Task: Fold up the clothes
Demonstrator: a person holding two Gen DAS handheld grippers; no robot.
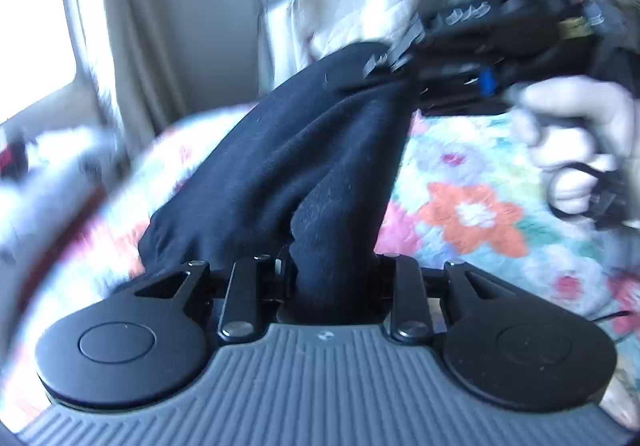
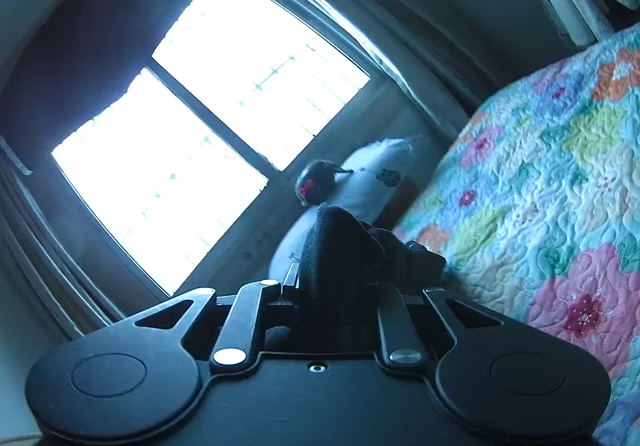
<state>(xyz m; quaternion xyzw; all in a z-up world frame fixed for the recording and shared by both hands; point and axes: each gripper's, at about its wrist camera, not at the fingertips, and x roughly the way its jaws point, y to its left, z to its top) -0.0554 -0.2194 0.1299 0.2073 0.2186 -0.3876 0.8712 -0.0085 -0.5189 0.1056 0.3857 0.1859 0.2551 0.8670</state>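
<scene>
The bed's floral quilt [image 1: 472, 181] spreads below and right of the left tongs [image 1: 332, 266], its edge falling away on their left. A window [image 2: 208, 117] fills the room ahead of the right tongs [image 2: 340, 278]. The dark garment [image 1: 288, 165] hangs lifted off the quilt, stretched between both tongs, each clamped on an end.

No text, label, brand or number could be read in either view. A small pale mark on the ribbed grey housing [image 1: 322, 336] of the left claw was too tiny to make out, and a dark emblem on the white pillow [image 2: 389, 177] was blurred.
</scene>
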